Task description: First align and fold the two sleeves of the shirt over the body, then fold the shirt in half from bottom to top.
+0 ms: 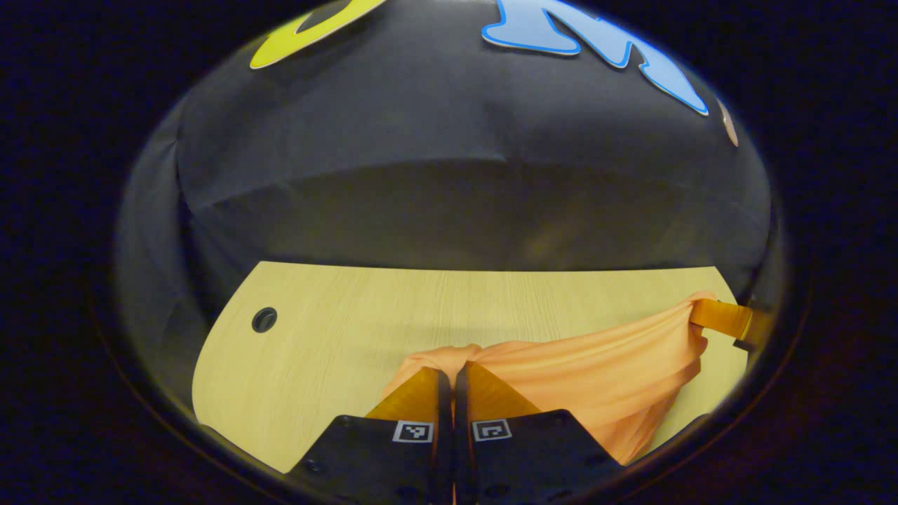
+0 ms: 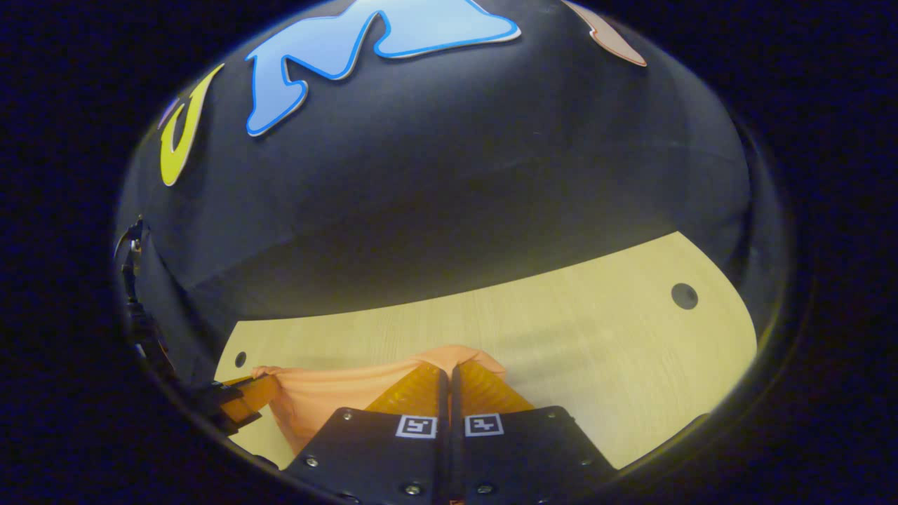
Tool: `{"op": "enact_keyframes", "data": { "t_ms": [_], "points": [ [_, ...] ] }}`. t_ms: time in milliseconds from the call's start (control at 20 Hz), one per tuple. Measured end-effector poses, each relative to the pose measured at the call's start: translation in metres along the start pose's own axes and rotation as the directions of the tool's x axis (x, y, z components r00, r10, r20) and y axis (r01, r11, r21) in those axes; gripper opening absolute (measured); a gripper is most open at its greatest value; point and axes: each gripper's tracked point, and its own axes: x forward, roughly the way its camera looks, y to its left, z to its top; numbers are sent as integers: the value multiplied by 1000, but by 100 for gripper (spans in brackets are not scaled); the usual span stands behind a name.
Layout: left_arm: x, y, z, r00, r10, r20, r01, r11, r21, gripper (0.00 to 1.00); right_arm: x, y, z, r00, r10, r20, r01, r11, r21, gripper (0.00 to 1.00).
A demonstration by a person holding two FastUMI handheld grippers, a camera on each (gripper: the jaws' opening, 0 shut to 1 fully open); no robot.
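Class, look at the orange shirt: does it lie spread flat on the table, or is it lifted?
Lifted: the shirt hangs stretched between both hand-held grippers, draping above the table.

We see a pale wood-grain surface (image 1: 323, 330) with rounded corners. A dark round cable hole (image 1: 264, 320) sits near one far corner of it, and another hole (image 2: 684, 296) near the other. Behind its far edge hangs the black cloth wall (image 1: 449, 161), creased and dimly lit.
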Motion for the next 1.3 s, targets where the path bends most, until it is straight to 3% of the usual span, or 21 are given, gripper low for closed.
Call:
{"op": "enact_keyframes", "data": {
  "t_ms": [50, 350, 400, 500, 550, 650, 700, 850, 900, 950, 1000, 1300],
  "points": [
    [7, -5, -3, 1000, 5, 4, -5, 1000, -2, 6, 0, 0, -1, 1000, 2, 1, -2, 1000, -6, 0],
    [30, 0, -22, 1000, 9, -15, -10, 999, -54, 8, 25, 1, -16, 1000, -9, -21, 9, 1000, -12, 1],
    [30, 0, -20, 1000, -6, -6, 6, 997, -74, 16, 22, 1, -16, 1000, -14, -19, 14, 1000, -21, 1],
    [30, 10, -20, 1000, 27, -8, -27, 998, -52, 43, 26, 3, -21, 1000, 1, -32, -1, 1000, -13, 6],
    [26, 13, -19, 999, 34, -17, -35, 999, -40, 52, 22, 3, -26, 999, 9, -43, -9, 1000, -2, 19],
    [17, 7, -19, 999, 26, -33, -27, 998, -48, 74, 20, 1, -21, 999, -3, -42, 4, 1000, 7, 71],
    [13, 6, -20, 999, 24, -37, -26, 998, -56, 83, 19, 0, -16, 999, -8, -31, 8, 1000, 10, 71],
    [6, 18, -19, 999, 33, -31, -35, 997, -68, 84, 5, 0, -4, 1000, -23, -6, 23, 1000, 8, 76],
    [1, 19, -17, 999, 32, -30, -34, 997, -72, 92, -2, 1, -1, 1000, -25, 0, 25, 1000, 7, 76],
    [-7, 19, -13, 999, 30, -28, -32, 997, -77, 94, -10, 1, 2, 1000, -27, 5, 27, 1000, 4, 70],
    [-15, 19, -10, 999, 28, -25, -30, 997, -75, 95, -19, 2, 5, 1000, -29, 10, 29, 1000, 2, 76],
    [-106, 20, 8, 1000, 21, 0, -21, 998, -65, 96, -96, 19, 11, 1000, -21, 23, 20, 1000, 13, 76]
  ]
}}
